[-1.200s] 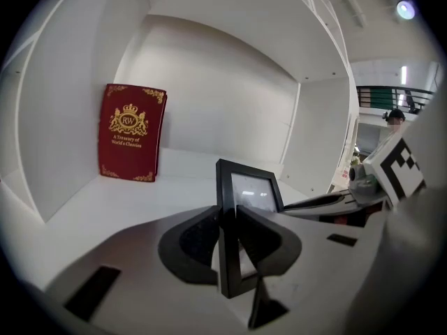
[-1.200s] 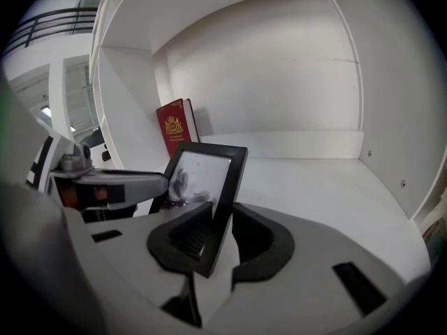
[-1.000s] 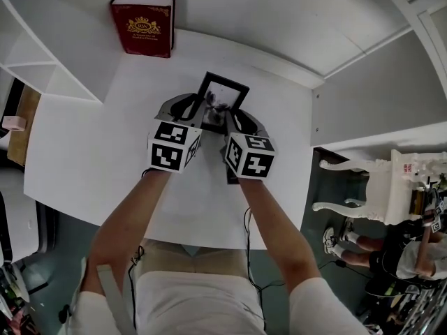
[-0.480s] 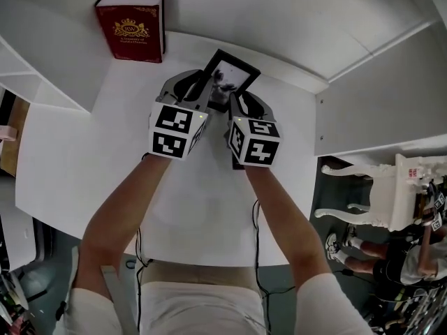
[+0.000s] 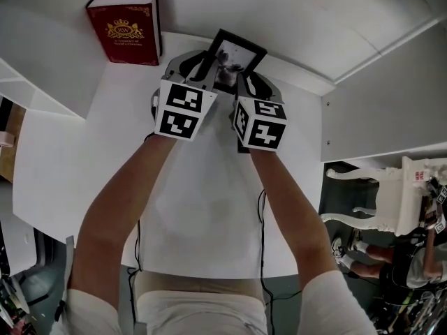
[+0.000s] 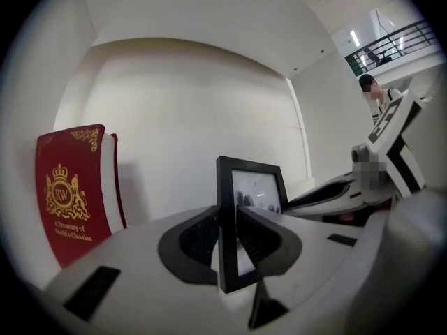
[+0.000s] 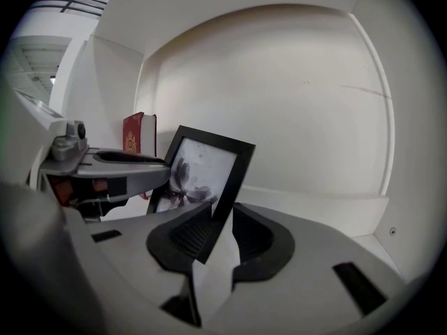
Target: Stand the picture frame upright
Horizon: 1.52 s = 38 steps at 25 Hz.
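A small black picture frame (image 5: 237,60) with a dark flower print is held between both grippers above the far side of the white table (image 5: 105,166), near the back wall. My left gripper (image 5: 201,72) is shut on the frame's left edge; in the left gripper view the frame (image 6: 255,190) stands upright between the pads (image 6: 202,239). My right gripper (image 5: 242,84) holds the right edge, and its jaws are closing. In the right gripper view the frame (image 7: 199,169) leans left with its lower corner between the pads (image 7: 192,232).
A red book (image 5: 124,28) with a gold crest stands against the wall to the left of the frame, also visible as the red book (image 6: 70,194) in the left gripper view. White shelving (image 5: 28,40) is at the left. A white chair (image 5: 380,194) stands beyond the table's right edge.
Both grippers have carried the frame away from the person toward the back wall. The frame has tipped up more upright.
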Motion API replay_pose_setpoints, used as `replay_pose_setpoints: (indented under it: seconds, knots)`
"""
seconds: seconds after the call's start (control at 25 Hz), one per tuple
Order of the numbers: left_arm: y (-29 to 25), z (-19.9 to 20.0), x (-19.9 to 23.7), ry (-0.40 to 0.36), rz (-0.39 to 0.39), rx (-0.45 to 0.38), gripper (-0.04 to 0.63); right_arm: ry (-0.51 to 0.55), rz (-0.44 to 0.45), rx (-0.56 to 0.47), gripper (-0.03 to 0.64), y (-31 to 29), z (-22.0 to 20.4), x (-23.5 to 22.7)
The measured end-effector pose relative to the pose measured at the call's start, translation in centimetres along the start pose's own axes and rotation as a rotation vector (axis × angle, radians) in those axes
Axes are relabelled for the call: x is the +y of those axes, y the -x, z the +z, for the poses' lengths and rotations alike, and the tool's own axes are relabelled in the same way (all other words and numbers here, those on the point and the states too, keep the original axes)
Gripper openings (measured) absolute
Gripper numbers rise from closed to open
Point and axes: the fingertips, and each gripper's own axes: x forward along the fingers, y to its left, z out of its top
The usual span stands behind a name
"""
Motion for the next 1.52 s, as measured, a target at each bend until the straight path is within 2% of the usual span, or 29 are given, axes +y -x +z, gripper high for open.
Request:
replay_pose_setpoints:
  seconds: [0.48, 0.72, 0.96, 1.2, 1.52]
  knots:
    - [-2.3, -1.6, 1.4, -0.043, 0.038, -0.04, 0.089, 0.102, -0.063, -0.072, 0.081, -2.6, 1.2, -0.7]
    - [-3.7, -2.2, 2.2, -0.117, 0.097, 0.002, 0.089, 0.138, -0.071, -0.083, 0.078, -3.7, 1.4, -0.7]
    - [-4.2, -2.3, 2.4, -0.116, 0.1, -0.001, 0.088, 0.146, -0.08, -0.095, 0.077, -4.4, 1.4, -1.1]
    - [-4.8, -2.8, 2.4, -0.083, 0.081, 0.022, 0.087, 0.15, -0.092, -0.099, 0.077, -5.1, 1.3, -1.6]
    - [-5.2, -2.7, 2.6, -0.055, 0.081, 0.011, 0.089, 0.152, -0.086, -0.091, 0.087, -5.3, 1.4, -1.6]
